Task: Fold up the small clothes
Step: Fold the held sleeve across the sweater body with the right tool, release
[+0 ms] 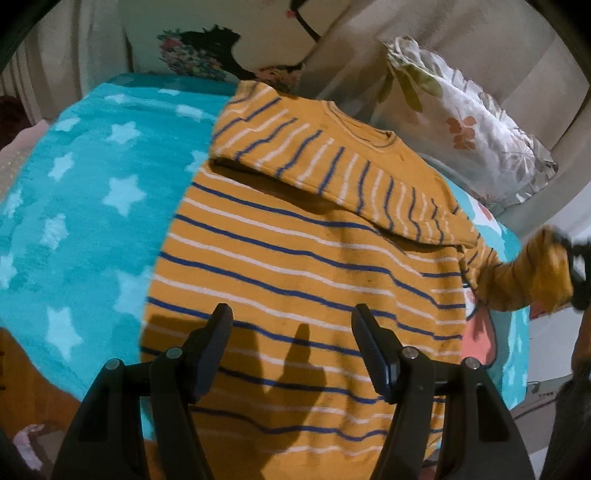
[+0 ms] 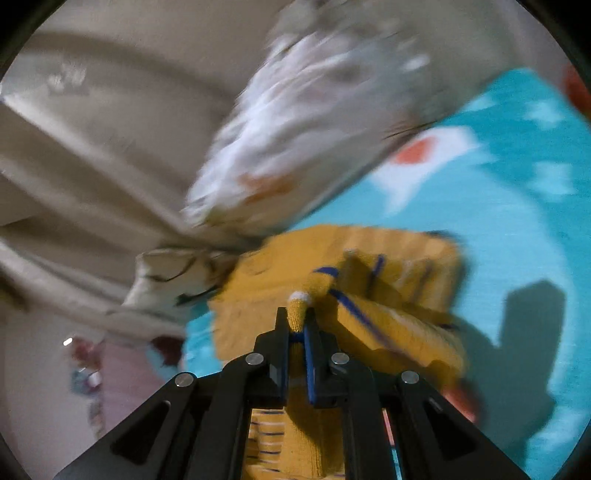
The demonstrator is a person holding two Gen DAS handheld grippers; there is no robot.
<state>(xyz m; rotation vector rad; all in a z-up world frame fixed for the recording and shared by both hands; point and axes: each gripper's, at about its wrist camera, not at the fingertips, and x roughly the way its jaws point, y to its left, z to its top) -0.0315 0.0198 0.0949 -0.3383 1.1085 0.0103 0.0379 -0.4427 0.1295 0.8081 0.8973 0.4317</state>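
A small mustard-yellow sweater point(image 1: 295, 266) with blue and white stripes lies flat on a turquoise star blanket point(image 1: 92, 206). One sleeve point(image 1: 314, 158) is folded across its chest below the collar. My left gripper point(image 1: 291, 314) is open and empty, hovering over the sweater's lower body. My right gripper point(image 2: 297, 314) is shut on the cuff of the other sleeve point(image 2: 369, 295), holding it lifted off the sweater's right side. That gripper also shows at the right edge of the left wrist view point(image 1: 576, 273), blurred.
A floral ruffled pillow point(image 1: 469, 125) leans against a beige headboard point(image 1: 406, 33) behind the sweater; it is blurred in the right wrist view point(image 2: 314, 122). The blanket point(image 2: 517, 206) has a pink and white figure point(image 1: 480, 332). A wooden floor point(image 1: 29, 387) lies beyond the bed's left edge.
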